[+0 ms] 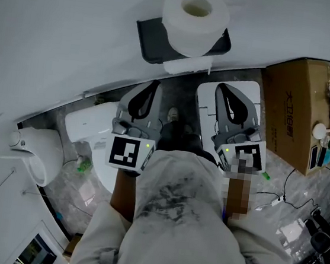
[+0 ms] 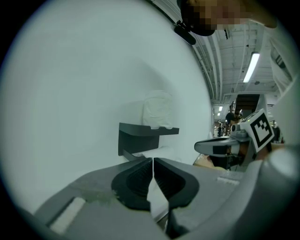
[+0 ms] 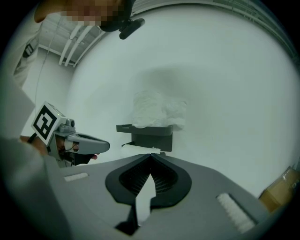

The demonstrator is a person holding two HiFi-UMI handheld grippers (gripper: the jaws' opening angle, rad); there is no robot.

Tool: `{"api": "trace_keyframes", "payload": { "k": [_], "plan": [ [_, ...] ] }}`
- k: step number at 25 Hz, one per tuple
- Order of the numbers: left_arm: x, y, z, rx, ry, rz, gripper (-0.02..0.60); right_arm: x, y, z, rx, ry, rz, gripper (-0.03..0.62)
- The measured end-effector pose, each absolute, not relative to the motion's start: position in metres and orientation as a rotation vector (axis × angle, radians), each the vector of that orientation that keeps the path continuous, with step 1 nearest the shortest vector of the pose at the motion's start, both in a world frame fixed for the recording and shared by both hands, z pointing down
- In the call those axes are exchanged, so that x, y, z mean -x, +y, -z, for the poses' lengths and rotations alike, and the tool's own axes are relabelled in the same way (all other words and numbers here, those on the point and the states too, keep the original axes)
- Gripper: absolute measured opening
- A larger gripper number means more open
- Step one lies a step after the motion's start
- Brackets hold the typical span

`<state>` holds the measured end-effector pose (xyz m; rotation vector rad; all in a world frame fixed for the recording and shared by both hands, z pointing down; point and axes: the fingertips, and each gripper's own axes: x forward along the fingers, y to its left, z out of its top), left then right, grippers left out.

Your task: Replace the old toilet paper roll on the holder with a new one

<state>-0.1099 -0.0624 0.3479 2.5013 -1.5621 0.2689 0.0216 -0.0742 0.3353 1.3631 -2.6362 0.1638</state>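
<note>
At the lower left of the head view stands a white toilet [image 1: 36, 153], and beside it, near the middle, the left gripper [image 1: 151, 89] has its jaws pressed together with nothing between them. Higher, at the top centre, the toilet paper roll [image 1: 195, 20] stands upright on the dark holder [image 1: 151, 37] on the wall, apart from both grippers. Further right, the right gripper [image 1: 223, 92] is also closed and empty, and a cardboard box [image 1: 296, 109] stands near the right edge.

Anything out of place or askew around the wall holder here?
Mildly: a full toilet paper roll stands on end atop the shelf of the dark holder rather than hung beneath it, where a loose paper tail pokes out. Nothing looks spilled or damaged.
</note>
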Motion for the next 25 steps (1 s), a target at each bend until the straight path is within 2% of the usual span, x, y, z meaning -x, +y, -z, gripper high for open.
{"api": "trace_keyframes", "payload": {
  "k": [10, 25],
  "plan": [
    [0.106, -0.074, -0.360, -2.537, -1.510, -0.276, 0.012, -0.019, -0.105, -0.342, -1.398, -2.601, -0.148, 0.000],
    [0.097, -0.089, -0.371, -2.557, -1.459, -0.276, 0.104, -0.016, -0.130, -0.359, -1.391, -2.570, -0.163, 0.000]
  ]
}}
